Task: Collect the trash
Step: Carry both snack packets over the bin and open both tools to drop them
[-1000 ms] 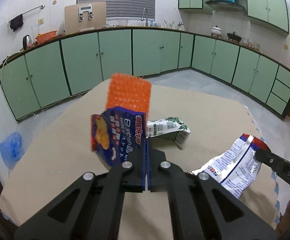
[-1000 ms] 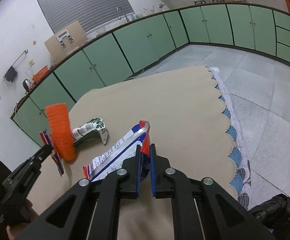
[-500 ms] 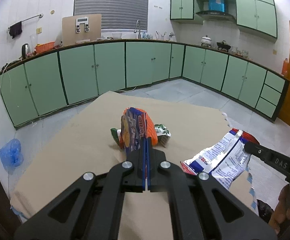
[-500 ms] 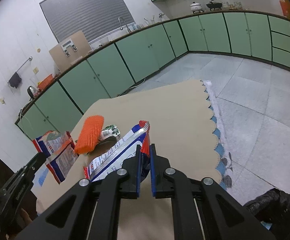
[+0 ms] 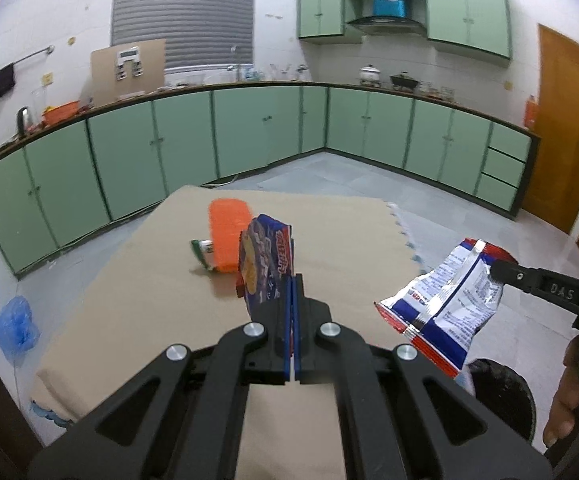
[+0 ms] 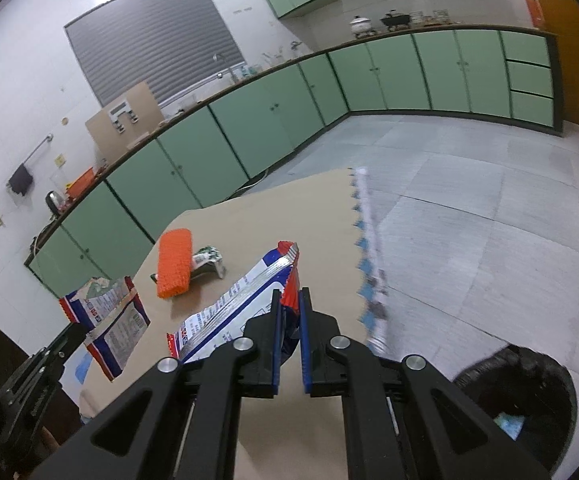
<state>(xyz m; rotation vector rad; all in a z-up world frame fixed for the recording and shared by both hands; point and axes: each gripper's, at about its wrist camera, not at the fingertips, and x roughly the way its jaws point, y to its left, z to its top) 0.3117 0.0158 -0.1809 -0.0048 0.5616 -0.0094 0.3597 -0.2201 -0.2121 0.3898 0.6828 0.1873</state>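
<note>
Green cabinets (image 5: 249,132), tiled floor (image 6: 469,208), shuttered window (image 5: 183,12)

Glossy crinkled foil snack bag (image 5: 445,300); rough orange mesh sponge (image 6: 174,263); matt tan tablecloth (image 5: 137,292); matt black plastic bin liner (image 6: 529,392).

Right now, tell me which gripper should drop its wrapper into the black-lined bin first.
Right. The right gripper, shut on the white, blue and red foil wrapper, is beside the black-lined bin. The left gripper, holding the dark blue snack bag, is farther over the table.
</note>
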